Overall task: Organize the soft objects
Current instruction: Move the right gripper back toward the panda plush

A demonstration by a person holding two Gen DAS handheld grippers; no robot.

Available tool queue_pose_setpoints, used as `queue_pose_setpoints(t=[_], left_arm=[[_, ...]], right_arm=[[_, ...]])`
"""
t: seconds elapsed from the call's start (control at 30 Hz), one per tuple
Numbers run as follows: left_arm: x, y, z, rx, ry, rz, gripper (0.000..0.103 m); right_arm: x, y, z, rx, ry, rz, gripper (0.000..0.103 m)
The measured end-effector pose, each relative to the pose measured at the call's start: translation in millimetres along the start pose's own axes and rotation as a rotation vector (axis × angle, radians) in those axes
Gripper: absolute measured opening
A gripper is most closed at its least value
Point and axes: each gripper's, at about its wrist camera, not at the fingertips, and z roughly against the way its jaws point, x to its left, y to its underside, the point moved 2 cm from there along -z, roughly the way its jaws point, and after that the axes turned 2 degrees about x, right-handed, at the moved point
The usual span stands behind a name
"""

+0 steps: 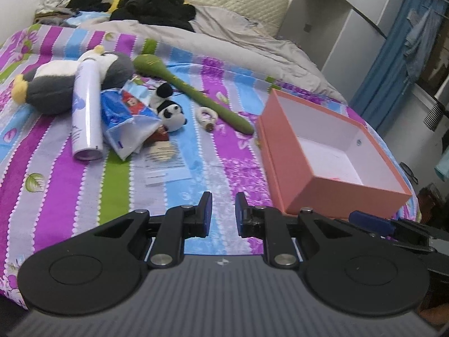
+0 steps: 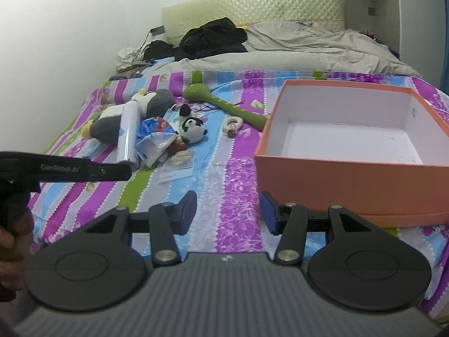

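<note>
Over the bed's near edge | your left gripper hovers level, jaws narrowly parted, empty | your right gripper wide, empty, beside the orange box | panda plush mid-bed among clutter

Soft, even indoor light fills both views, with no hard shadows on the bed. A pale highlight streaks along the spray can. Fisheye distortion bends the wardrobe and the white wall near the edges. The corners darken, and the nearest foreground of each view looks soft and slightly blurred.
</note>
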Motion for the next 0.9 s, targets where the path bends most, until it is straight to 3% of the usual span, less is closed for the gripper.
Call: queue_pose_setpoints(t=[0.07, 0.37, 0.9], left_arm=[[6.3, -1.7, -3.3, 0.001, -0.008, 0.010, 0.030], [30.9, -11.8, -20.6, -0.001, -0.052, 0.034, 0.039], [91.6, -51.0, -77.2, -0.017, -0.146, 0.091, 0.047]], right_arm=[[4.1, -1.4, -6.4, 0.006, -0.007, 0.004, 0.052], [24.6, -13.6, -39.4, 0.022, -0.038, 0.041, 0.052], [41.0, -42.3, -127.3, 0.072, -0.040, 0.029, 0.052]])
